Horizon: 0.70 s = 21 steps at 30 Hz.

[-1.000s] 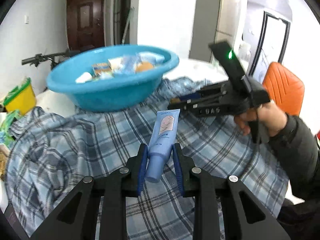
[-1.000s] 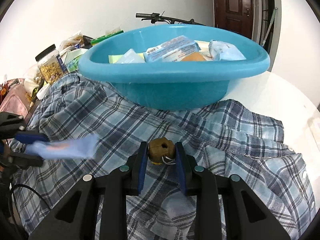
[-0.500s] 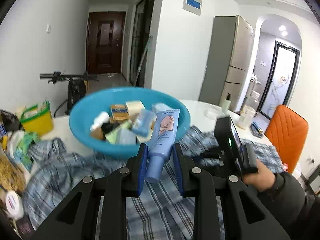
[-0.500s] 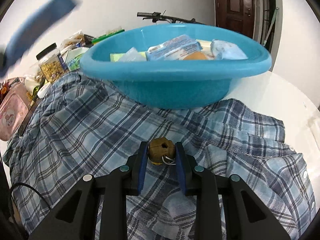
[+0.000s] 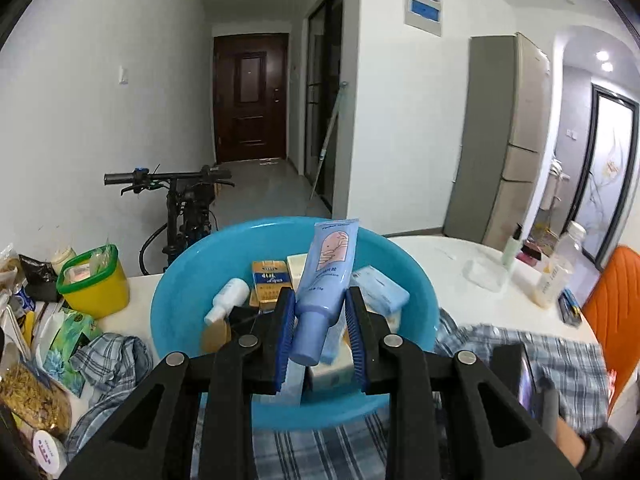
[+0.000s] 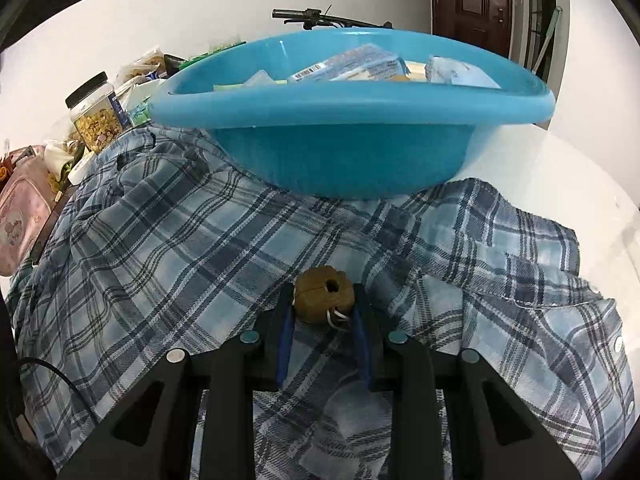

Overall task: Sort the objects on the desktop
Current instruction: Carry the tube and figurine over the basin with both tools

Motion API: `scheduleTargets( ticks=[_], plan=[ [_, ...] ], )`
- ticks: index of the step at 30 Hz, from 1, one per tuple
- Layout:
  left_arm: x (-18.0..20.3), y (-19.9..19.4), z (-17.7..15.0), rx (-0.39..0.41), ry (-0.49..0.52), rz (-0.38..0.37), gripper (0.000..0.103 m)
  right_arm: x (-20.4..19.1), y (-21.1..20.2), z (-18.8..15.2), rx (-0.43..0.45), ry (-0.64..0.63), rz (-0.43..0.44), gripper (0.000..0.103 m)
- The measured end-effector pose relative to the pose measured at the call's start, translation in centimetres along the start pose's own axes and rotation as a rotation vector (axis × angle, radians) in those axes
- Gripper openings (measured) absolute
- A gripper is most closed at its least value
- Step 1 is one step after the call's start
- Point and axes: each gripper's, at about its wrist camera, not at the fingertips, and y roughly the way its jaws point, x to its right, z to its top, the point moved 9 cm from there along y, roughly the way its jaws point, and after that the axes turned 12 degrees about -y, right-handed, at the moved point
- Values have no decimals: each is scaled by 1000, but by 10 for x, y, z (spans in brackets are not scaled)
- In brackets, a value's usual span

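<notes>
Plaid cloth [image 6: 168,248] is spread below. By the left gripper [image 5: 320,336] a blue tube [image 5: 326,280] is clamped, long axis pointing ahead over the basin [image 5: 180,280]; by the right gripper [image 6: 323,320] a brown knob [image 6: 324,294] is gripped, basin ahead.

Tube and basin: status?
Left claw shut on tube, poised over basin. Right claw shut on brown knob, low over plaid shirt. Basin already crowded with boxes.
</notes>
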Motion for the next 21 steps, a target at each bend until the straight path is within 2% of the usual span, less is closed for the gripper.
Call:
scheduleTargets(
  ticks=[2,5,9,12,21],
  plan=[
    [-1,11,7,-3,-1,6,27,0,0,0,0,-3,-3,25],
    [-4,25,12,11,26,55,28,-1,-1,0,5,1,0,25],
    [-11,41,7,4,9,50,27,-1,-5,4,27,5,9,25],
    [-18,55,2,-33,-4,56,28,-6,-10,9,55,3,38,25],
    [-37,49,8,-12,-27,75,27,-6,-29,20,108,-9,26,25]
  ],
)
